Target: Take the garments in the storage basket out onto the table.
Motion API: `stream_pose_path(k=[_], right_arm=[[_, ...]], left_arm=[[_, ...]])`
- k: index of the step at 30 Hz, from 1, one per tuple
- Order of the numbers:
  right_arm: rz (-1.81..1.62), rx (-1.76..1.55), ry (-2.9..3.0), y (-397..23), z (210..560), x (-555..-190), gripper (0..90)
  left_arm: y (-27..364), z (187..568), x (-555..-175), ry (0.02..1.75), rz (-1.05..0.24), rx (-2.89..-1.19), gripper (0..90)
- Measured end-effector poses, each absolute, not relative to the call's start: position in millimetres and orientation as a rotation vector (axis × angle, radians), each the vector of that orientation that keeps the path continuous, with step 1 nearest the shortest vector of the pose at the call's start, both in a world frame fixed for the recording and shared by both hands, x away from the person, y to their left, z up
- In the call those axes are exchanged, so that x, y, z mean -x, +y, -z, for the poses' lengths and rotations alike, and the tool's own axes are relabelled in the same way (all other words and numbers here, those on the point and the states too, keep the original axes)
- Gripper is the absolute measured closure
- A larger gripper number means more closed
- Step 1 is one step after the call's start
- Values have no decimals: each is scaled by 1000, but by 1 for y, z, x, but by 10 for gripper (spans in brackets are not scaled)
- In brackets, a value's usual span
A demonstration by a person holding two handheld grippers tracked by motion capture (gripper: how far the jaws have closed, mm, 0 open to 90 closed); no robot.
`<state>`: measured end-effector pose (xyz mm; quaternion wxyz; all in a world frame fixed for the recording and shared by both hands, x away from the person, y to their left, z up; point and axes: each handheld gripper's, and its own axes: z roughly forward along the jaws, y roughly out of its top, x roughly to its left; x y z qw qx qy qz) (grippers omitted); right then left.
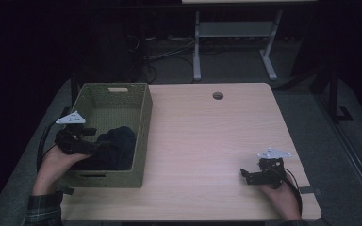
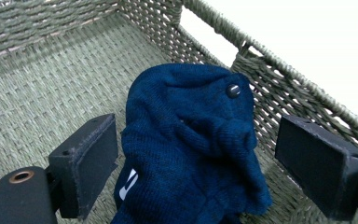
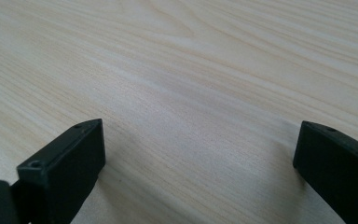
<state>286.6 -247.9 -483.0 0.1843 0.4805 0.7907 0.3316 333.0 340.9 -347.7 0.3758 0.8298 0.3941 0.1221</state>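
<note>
Navy knit garment [image 2: 191,149] lying in woven basket [image 2: 51,88], bunched against near wall, small dark button [image 2: 233,90] showing on top. Left claw [image 2: 196,163] hanging inside basket, jaws spread wide either side of garment, not pinching it. Basket sitting at table [image 1: 207,136] left edge. Right claw [image 3: 200,154] resting low over bare wood at table right, jaws gaping, holding nothing.
</note>
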Motion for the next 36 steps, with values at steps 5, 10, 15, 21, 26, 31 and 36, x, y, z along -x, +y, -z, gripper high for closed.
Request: stream_pose_path(k=[5,10,15,21,26,31,36], right_arm=[[-935,-1355,2230,-248,483,-287,19],[-935,-1355,2229,-248,483,-287,20],[-934,-1355,2229,-248,483,-287,20],[-934,-1355,2229,-248,483,-287,20],[-934,-1354,2229,-248,483,-287,19],[-935,-1354,2229,-248,483,-287,20],[-934,-1355,2229,-248,483,-287,20]], left_arm=[[342,352,-336,1030,-301,-2127,126],[342,357,-338,1046,-294,-2134,126],[342,359,-341,1069,-278,-2151,126],[338,362,-345,1078,-244,-2217,128],[335,364,-349,1080,-210,-2261,136],[334,366,-351,1079,-211,-2283,171],[335,367,-353,1068,-208,-2294,261]])
